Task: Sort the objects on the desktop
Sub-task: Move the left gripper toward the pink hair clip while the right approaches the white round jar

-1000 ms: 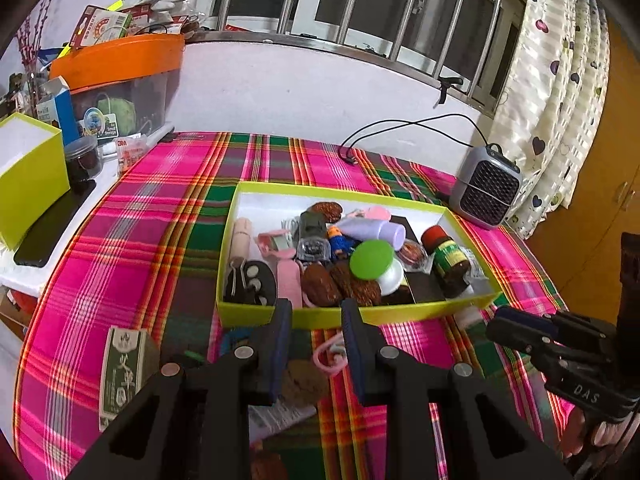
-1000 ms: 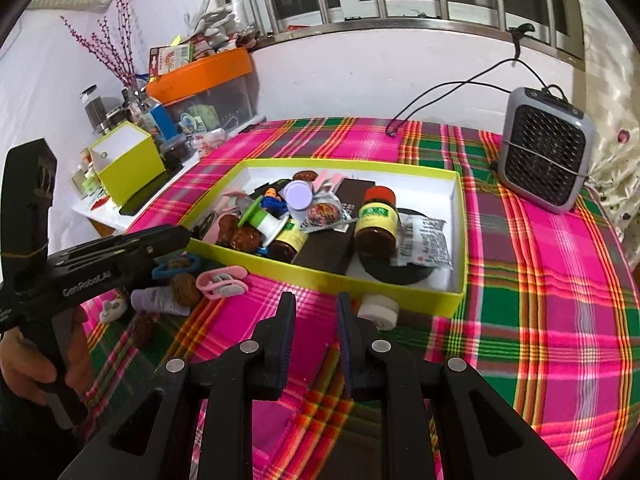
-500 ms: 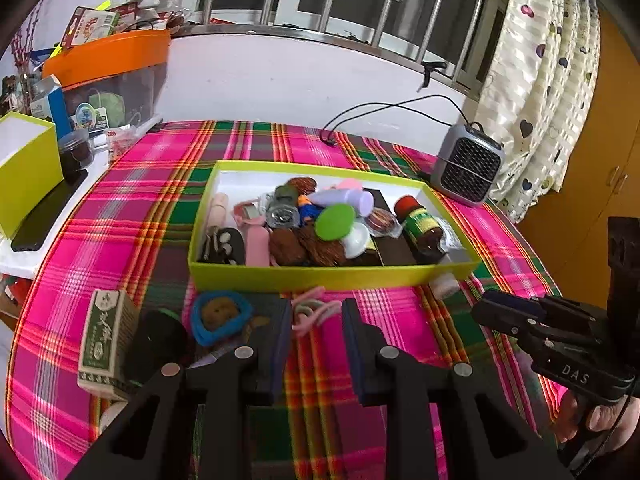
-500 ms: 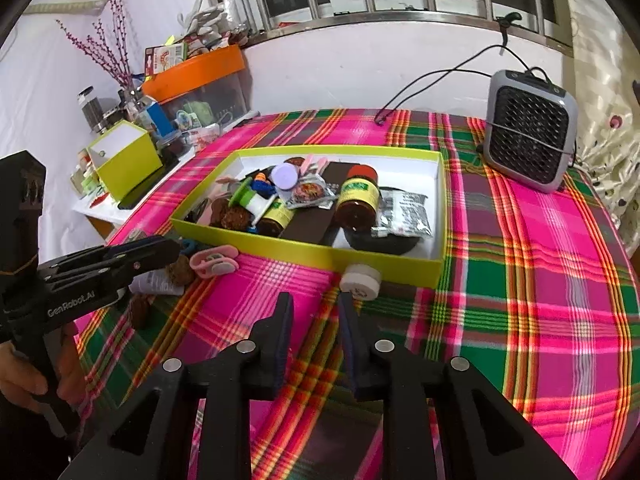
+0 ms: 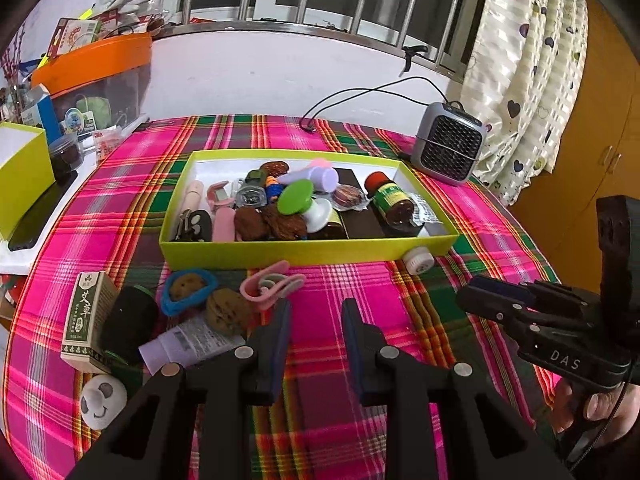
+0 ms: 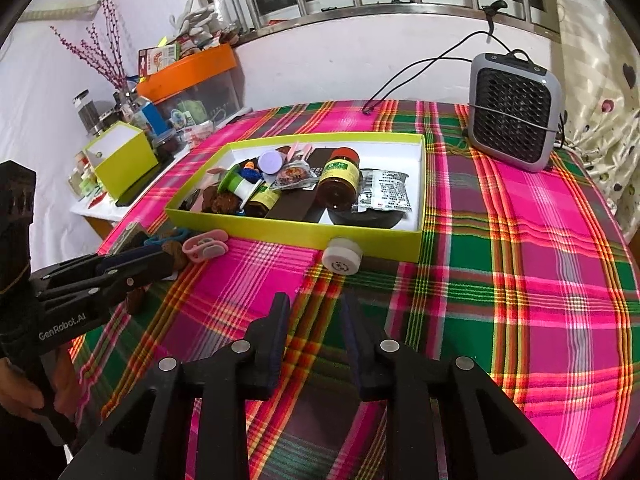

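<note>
Risk first: the white cap [image 6: 342, 257] sat touching the outer wall of the green tray [image 5: 304, 254], so a grab from the right gripper [image 6: 314, 322] would likely shove it against the wall or roll it away. The loose pile by the worktop's left edge, pink clip [image 5: 272, 285], walnut [image 5: 228, 312] and tube [image 5: 186, 342], was crowded; the left gripper [image 5: 314, 326] could drag neighbours. Both grippers hovered low, pointing at the tray, fingers apart, empty.
</note>
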`<state>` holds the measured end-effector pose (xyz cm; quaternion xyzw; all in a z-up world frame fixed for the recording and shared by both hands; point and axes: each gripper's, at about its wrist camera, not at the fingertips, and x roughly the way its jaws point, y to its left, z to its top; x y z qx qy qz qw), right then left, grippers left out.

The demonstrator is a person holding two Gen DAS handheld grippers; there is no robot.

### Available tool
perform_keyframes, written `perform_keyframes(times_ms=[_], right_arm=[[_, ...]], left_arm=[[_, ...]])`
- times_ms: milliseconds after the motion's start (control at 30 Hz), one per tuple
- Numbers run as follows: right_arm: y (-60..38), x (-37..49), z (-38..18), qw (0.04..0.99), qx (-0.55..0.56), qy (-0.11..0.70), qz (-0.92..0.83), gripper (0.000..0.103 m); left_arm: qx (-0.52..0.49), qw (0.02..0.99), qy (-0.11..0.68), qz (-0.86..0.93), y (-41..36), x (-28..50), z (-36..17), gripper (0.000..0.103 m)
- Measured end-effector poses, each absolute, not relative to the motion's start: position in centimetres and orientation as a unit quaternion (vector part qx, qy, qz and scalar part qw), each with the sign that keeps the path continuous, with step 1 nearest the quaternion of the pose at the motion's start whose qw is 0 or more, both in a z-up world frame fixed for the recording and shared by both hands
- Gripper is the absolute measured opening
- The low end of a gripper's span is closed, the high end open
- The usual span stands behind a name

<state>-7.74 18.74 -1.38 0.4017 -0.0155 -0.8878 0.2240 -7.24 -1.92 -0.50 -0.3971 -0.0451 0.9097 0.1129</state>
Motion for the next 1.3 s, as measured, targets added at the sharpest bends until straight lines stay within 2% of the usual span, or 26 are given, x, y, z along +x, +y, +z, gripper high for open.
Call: perform_keyframes(times_ms=[633,900,1300], right_arm=[[19.1,-7.8,-1.8,0.22,0.404,-0.017,-0.888,0.029],[18.8,-7.9,-1.9,0.223,0.399,-0.019,-0.889,0.038],[18.6,-8.3,-2.6,0.227,0.408,-0.027,-0.884,0.039]], left_arm=[[-0.406,0.116,-0.029,0.906,-0.8,-7.1,-1.1,0.026],[-0.403,0.119,-0.035,0.907,-1.5,-7.1,-1.3,0.026],[-0.395,0.107,-0.034,0.912,-3.0,-7.7,-1.1,0.026]])
